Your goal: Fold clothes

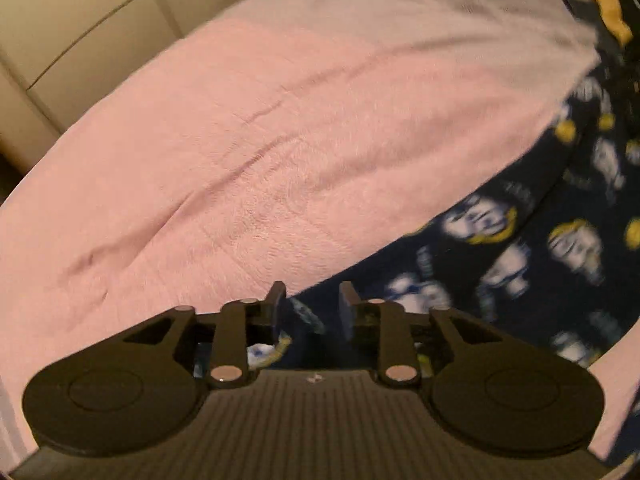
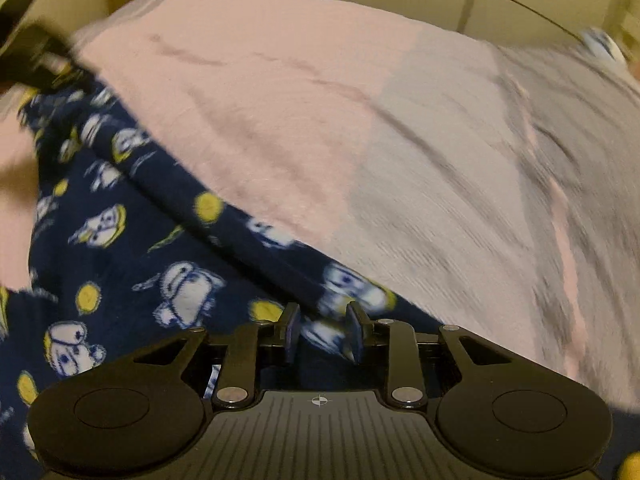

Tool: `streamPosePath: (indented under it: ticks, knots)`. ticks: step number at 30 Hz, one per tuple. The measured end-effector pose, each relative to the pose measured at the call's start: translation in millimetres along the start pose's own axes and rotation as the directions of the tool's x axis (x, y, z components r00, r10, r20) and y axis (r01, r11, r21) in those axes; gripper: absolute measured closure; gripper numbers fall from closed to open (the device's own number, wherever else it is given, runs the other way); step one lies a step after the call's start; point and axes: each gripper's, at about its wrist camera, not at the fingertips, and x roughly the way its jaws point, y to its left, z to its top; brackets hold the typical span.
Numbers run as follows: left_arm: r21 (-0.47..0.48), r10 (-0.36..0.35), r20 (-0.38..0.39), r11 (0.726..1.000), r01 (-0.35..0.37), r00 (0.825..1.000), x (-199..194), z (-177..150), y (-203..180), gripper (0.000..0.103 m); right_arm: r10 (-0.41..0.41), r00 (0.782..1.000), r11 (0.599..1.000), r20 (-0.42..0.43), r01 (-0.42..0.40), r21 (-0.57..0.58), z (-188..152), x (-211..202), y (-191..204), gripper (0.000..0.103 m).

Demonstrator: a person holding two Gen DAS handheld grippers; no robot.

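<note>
Over garment [image 1: 500, 264], both grippers tilted downward.

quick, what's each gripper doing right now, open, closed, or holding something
Left gripper: open, nothing pinched, over the navy printed garment.
Right gripper: open, above the same garment, not gripping it.

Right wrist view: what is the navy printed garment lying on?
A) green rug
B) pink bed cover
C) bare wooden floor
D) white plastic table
B: the navy printed garment lies spread over the pink bed cover, which shows along its upper edge and runs back toward the wall.
</note>
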Motion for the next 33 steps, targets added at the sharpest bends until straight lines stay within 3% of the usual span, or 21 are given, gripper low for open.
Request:
streamPosePath:
  ticks: [7,8,9,10,13,14,16,17,18,19,20,21,23,24,26,28,29,31,33]
  knots:
    - [0.182,-0.049,-0.122,0.981,0.07,0.991,57.6,-15.0,8.7,0.07,0.028,0.998,0.997,-0.053,-0.032,-0.075,20.9,37.0,20.2,0.067]
    - [0.191,-0.057,-0.134,0.978,0.082,0.989,64.3,-19.0,10.1,0.072,0.028,0.998,0.996,-0.057,-0.033,-0.083,22.9,41.5,20.8,0.067]
    - [0.198,-0.063,-0.126,0.976,0.087,0.99,66.8,-21.5,11.6,0.09,0.027,0.998,0.995,-0.056,-0.032,-0.093,24.7,45.5,21.0,0.067]
    - [0.204,-0.068,-0.115,0.975,0.091,0.991,68.4,-23.7,13.2,0.1,0.025,0.998,0.994,-0.055,-0.031,-0.102,26.5,49.5,21.3,0.068]
    - [0.223,0.002,-0.001,0.975,-0.002,1.0,61.9,-25.7,18.7,0.101,0.043,0.999,0.996,-0.028,-0.044,-0.071,37.3,55.6,12.1,0.101]
    - [0.207,0.04,0.047,0.977,-0.049,0.998,58.8,-24.2,23.1,0.101,0.051,0.999,0.998,-0.009,-0.051,-0.035,43.8,55.2,4.6,0.101]
    - [0.084,0.128,0.123,0.987,-0.139,0.984,57.0,-18.5,39.3,0.1,0.009,0.999,1.0,0.046,-0.01,0.016,56.9,52.5,-8.3,0.1]
    - [0.016,0.175,0.156,0.984,-0.18,0.972,56.3,-15.6,47.8,0.1,-0.016,0.998,0.999,0.064,0.014,0.042,62.4,54.0,-13.1,0.099]
    - [-0.032,0.185,0.141,0.983,-0.182,0.973,61.4,-13.8,53.5,0.099,-0.027,0.998,0.997,0.062,0.023,0.07,67.0,60.0,-16.7,0.097]
    - [-0.046,0.194,0.094,0.981,-0.191,0.976,71.7,-13.2,54.5,0.096,-0.036,0.999,0.996,0.015,0.035,0.082,70.3,71.6,-17.7,0.083]
    - [-0.004,0.228,0.042,0.974,-0.228,0.973,84.8,-15.4,49.1,0.096,-0.046,0.998,0.995,-0.051,0.051,0.087,73.0,85.1,-17.5,0.065]
    - [0.048,0.269,0.027,0.962,-0.27,0.963,91.3,-20.4,42.4,0.095,-0.073,0.992,0.993,-0.104,0.082,0.086,73.8,97.3,-16.5,0.058]
    - [0.104,0.33,0.03,0.938,-0.332,0.943,94.4,-29.5,31.7,0.094,-0.101,0.99,0.987,-0.097,0.111,0.112,72.3,101.4,-16.3,0.055]
    - [0.062,0.334,0.037,0.94,-0.336,0.942,87.3,-32.9,34.1,0.092,-0.105,0.992,0.982,-0.077,0.115,0.147,71.9,95.5,-18.2,0.054]
    - [-0.148,0.325,0.033,0.937,-0.317,0.945,58.6,-40.6,52.7,0.092,-0.111,0.993,0.966,-0.028,0.114,0.234,71.6,77.7,-23.4,0.053]
    - [-0.414,0.289,0.057,0.878,-0.241,0.955,16.4,-63.3,68.5,0.092,-0.113,0.992,0.942,0.055,0.089,0.325,69.0,52.6,-25.6,0.053]
    - [-0.527,0.262,0.08,0.83,-0.182,0.962,-5.6,-78.9,73.5,0.09,-0.105,0.989,0.923,0.107,0.057,0.38,63.9,37.7,-27.9,0.053]
    - [-0.67,0.257,0.044,0.724,-0.162,0.965,-27.9,-119.5,81.2,0.088,-0.041,0.99,0.881,0.135,-0.027,0.473,53.2,25.6,-33.9,0.053]
    - [-0.786,0.249,0.001,0.598,-0.154,0.968,-48.2,-160.9,88.7,0.078,-0.029,0.997,0.849,0.072,-0.014,0.529,42.3,30.1,-38.0,0.053]
